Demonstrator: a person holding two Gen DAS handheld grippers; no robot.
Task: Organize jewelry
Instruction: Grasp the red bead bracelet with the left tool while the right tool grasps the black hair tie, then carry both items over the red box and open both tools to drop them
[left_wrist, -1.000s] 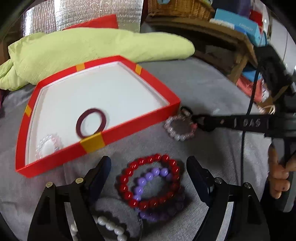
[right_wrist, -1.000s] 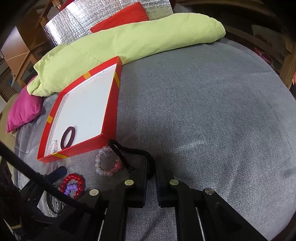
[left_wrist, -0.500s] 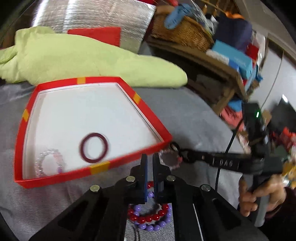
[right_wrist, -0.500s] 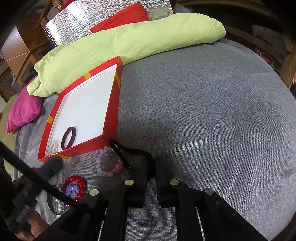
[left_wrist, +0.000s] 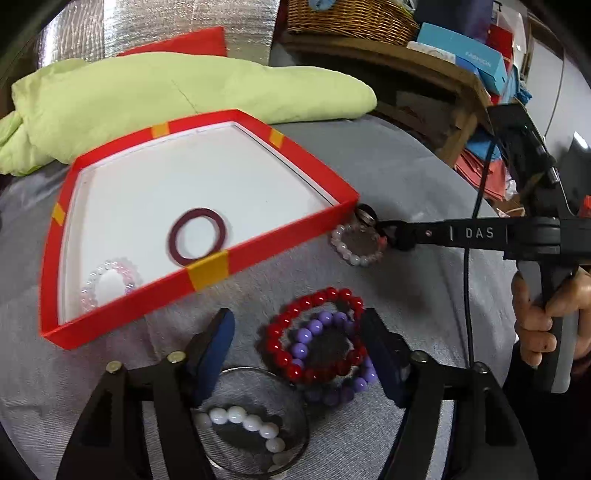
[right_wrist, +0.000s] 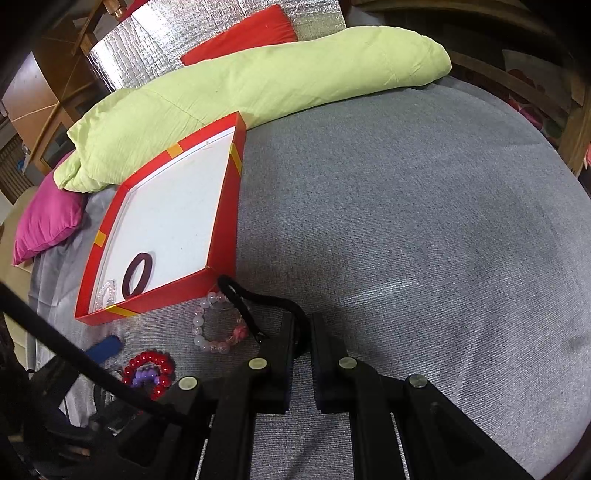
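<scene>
My left gripper (left_wrist: 297, 328) hangs low over the grey cloth, its jaws opening. A red bead bracelet (left_wrist: 275, 343) and a purple bead bracelet (left_wrist: 301, 345) lie between its fingers, not pressed. My right gripper (right_wrist: 303, 332) is shut on a black hair tie (right_wrist: 236, 295) beside the near corner of the red box (left_wrist: 207, 269). Inside the box lie a maroon bangle (left_wrist: 173, 238) and a clear pink bracelet (left_wrist: 131, 271). A pale pink bead bracelet (left_wrist: 351, 258) rests just outside the box, under the hair tie.
A white bead bracelet (left_wrist: 251, 421) and a thin metal bangle (left_wrist: 295, 402) lie under my left gripper. A green pillow (right_wrist: 258, 81) lies behind the box and a pink cushion (right_wrist: 48, 221) to its left. Grey cloth (right_wrist: 406, 221) stretches to the right. A hand (left_wrist: 546, 317) holds the right gripper.
The left gripper closed and pulled up away from the red and purple bracelets, then came back down over them with its jaws apart. The right gripper stayed still.
</scene>
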